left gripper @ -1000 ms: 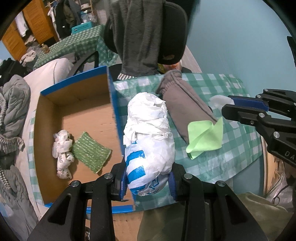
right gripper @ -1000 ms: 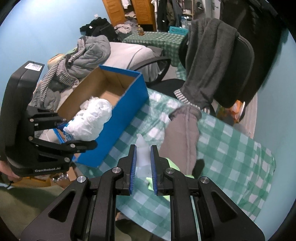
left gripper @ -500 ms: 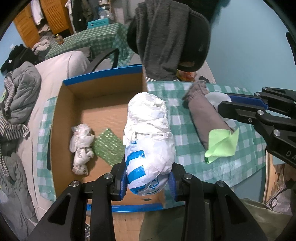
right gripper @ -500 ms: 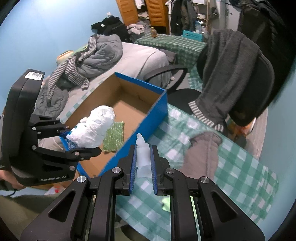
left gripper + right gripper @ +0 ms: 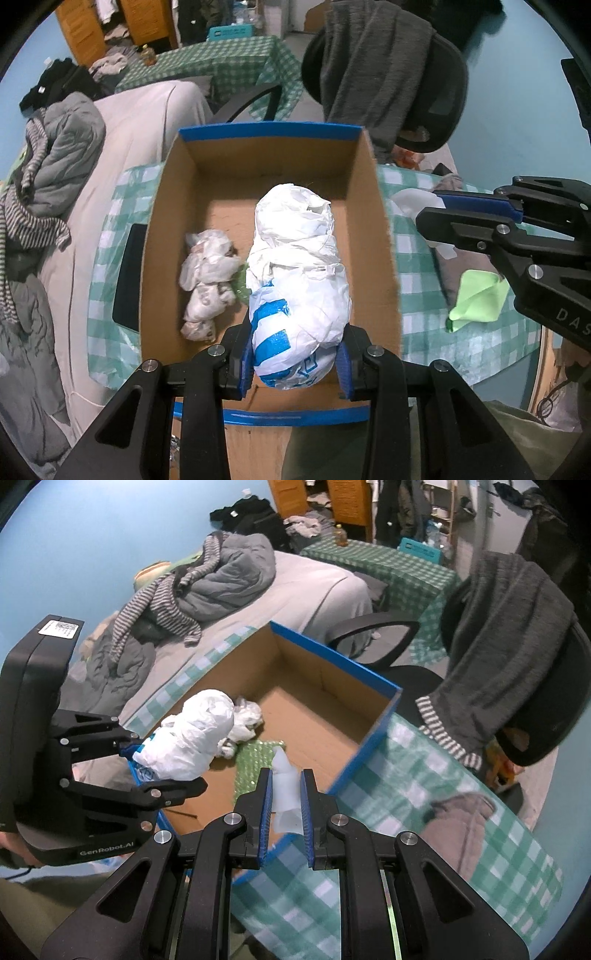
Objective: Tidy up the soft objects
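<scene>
one box [image 5: 384,236], three bags [image 5: 299,280], two cloths [image 5: 476,299]

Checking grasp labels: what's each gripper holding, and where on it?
Left gripper pinches the white-and-blue bag bundle at its near, blue-printed end. Right gripper is shut on the translucent white bag across its middle.

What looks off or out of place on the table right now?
A black flat object lies partly under the cardboard box, wedged against the checked cloth; I can't tell what it is. A lime green cloth and a grey garment lie loose outside the box.
</scene>
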### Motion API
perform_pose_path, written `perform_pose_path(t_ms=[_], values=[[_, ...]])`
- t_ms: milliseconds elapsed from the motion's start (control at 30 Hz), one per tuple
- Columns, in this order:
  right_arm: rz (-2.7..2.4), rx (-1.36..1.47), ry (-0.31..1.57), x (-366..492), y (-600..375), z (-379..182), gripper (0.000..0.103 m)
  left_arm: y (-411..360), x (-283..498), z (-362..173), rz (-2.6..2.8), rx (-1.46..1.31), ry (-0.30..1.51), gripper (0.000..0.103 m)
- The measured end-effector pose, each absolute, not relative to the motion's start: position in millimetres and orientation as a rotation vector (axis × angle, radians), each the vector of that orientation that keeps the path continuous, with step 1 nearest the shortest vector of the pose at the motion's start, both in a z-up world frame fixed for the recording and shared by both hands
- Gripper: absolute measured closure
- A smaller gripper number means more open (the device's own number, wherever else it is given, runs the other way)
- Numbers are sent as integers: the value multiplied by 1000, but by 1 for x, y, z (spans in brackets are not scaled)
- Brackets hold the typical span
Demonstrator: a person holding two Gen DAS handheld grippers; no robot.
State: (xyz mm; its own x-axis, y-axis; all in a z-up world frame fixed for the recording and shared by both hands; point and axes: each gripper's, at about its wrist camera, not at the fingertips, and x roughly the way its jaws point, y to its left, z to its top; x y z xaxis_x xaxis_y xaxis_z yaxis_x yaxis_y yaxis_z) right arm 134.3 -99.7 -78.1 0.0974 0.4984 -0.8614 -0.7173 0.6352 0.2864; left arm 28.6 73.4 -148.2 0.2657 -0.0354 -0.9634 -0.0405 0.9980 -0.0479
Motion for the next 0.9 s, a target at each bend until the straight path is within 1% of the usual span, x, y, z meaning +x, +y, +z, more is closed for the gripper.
perform_pose_path(t_ms=[233,533,600,667,800,833,867,900], values=[[937,-236,1209,144,-66,-98,90,98,35,-164,28,-88,1333,67],[931,-212,1278,157,-46,-121,89,116,47,-182,36,-111,1372,66],[924,-201,1293,159,-44,-126,87,116,49,-186,38,-107,1380,66],[914,-197,1311,162,-42,-131,82,117,51,-188,41,-99,1389,63],[882,-194,1313,164,-42,-132,82,116,53,-190,49,-81,1399,61],[877,-193,1310,164,-43,-130,78,117,54,-190,49,-80,1400,59],[875,-193,1309,164,-43,-130,72,118,54,-190,50,-78,1399,57],[873,-193,1304,164,-45,-129,70,117,53,-189,53,-76,1396,53]])
